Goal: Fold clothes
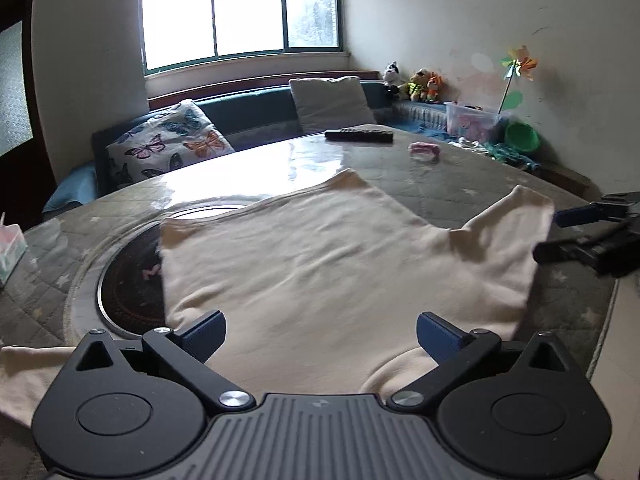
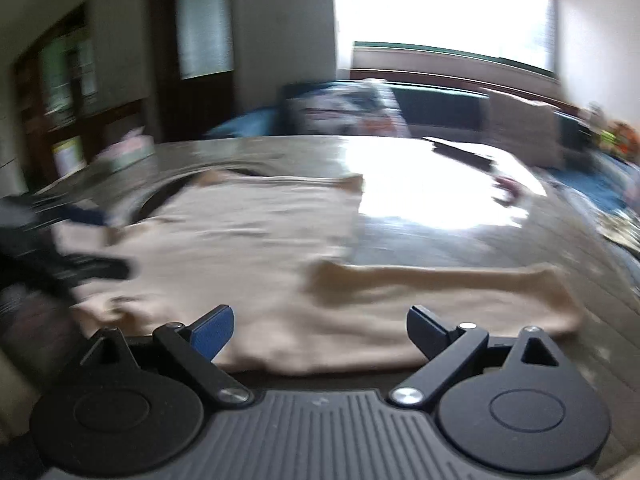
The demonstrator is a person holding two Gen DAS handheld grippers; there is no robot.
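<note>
A cream T-shirt (image 1: 328, 256) lies spread flat on the round table; it also shows, blurred, in the right wrist view (image 2: 248, 252). My left gripper (image 1: 320, 330) is open and empty, hovering over the shirt's near edge. My right gripper (image 2: 320, 328) is open and empty above the shirt's edge by a sleeve (image 2: 460, 284). The right gripper also shows at the right edge of the left wrist view (image 1: 560, 232), open beside a sleeve (image 1: 516, 216). The left gripper shows blurred at the left of the right wrist view (image 2: 92, 240).
The table (image 1: 440, 184) has a quilted grey cover and a dark round inset (image 1: 128, 280) partly under the shirt. A black remote (image 1: 359, 135) and a pink item (image 1: 424, 151) lie at the far side. A tissue box (image 1: 12, 250) stands at the left. A sofa with cushions (image 1: 168, 140) is behind.
</note>
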